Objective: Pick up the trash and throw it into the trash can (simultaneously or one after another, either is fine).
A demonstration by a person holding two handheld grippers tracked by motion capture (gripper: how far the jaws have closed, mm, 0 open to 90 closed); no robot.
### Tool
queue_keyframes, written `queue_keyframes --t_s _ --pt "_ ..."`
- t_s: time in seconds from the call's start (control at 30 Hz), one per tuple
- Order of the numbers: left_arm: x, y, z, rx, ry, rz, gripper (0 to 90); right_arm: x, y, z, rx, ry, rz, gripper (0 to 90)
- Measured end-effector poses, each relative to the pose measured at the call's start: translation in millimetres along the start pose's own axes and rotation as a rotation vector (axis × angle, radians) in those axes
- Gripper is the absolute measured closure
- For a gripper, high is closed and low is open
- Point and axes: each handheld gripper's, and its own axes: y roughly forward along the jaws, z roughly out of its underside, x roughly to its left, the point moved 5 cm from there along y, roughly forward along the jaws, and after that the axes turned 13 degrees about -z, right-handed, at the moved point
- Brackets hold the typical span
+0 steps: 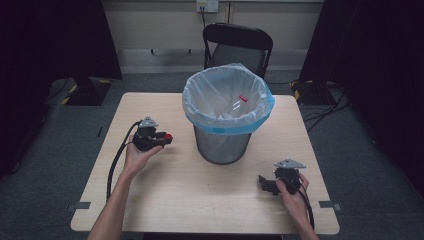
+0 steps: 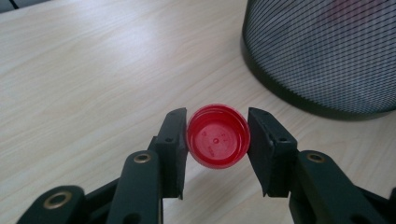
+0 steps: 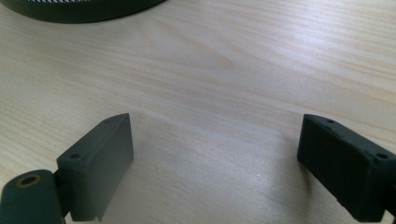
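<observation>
Red plastic, a bottle cap (image 2: 218,136) sits pinched between the jaws of the left gripper (image 2: 218,140), its hollow side facing the camera, held above the table (image 1: 165,200) at about nine o'clock from the bin (image 1: 223,145). That mesh bin, lined with a pale bag with a blue edge (image 1: 227,107), holds a clear bottle with a red cap (image 1: 239,101). At five o'clock from the bin, the right gripper (image 3: 215,158) has its jaws spread wide with nothing but bare wood between them.

Glossy red plastic cap (image 2: 218,135), matt black wire-mesh bin (image 2: 322,51) — pale, smooth wood-grain table (image 2: 93,79).
</observation>
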Motion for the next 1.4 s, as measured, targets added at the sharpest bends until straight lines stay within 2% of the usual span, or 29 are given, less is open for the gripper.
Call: queue_keyframes --t_s 0.07,0.27,0.37,0.4,0.43,0.5,0.63,0.73,1.0,1.1,1.4 --pt "-0.6 -2.9 -3.2 -0.017 -0.005 0.003 59.5 0.0 0.0 0.0 0.0 0.0 0.0 9.7" --pt "2.5 -10.7 -12.0 -0.066 -0.058 0.007 59.5 0.1 0.1 -0.1 -0.001 0.002 0.0 9.7" --pt "3.7 -17.5 -17.8 -0.093 -0.054 0.001 59.5 0.0 0.0 0.0 0.0 0.001 0.0 9.6" --pt "3.9 -19.7 -20.1 -0.101 -0.053 0.006 59.5 -0.1 0.0 0.0 0.0 -0.001 0.0 9.6" --pt "3.3 -23.3 -24.9 -0.121 -0.072 0.022 59.5 0.0 0.0 0.0 0.0 0.001 0.0 9.6" --pt "2.5 -28.8 -32.8 -0.146 -0.073 0.023 59.5 0.1 0.0 0.0 0.0 0.001 0.0 9.6" --pt "1.4 -35.1 -44.8 -0.179 -0.101 0.057 59.5 0.0 0.1 -0.1 -0.001 0.001 0.0 9.6" --pt "0.0 -39.1 -50.9 -0.198 -0.097 0.054 59.5 0.1 0.0 0.0 -0.001 0.001 0.0 9.6" --pt "2.4 -53.0 -70.8 -0.251 -0.126 0.04 59.5 0.1 0.1 -0.1 -0.001 0.001 0.0 9.6" --pt "1.5 -58.6 -78.5 -0.271 -0.111 0.039 59.5 0.0 0.1 -0.1 -0.001 0.001 0.0 9.6" --pt "3.7 -66.8 -88.8 -0.303 -0.128 0.04 59.5 0.0 0.1 -0.1 -0.001 0.001 0.0 9.6"
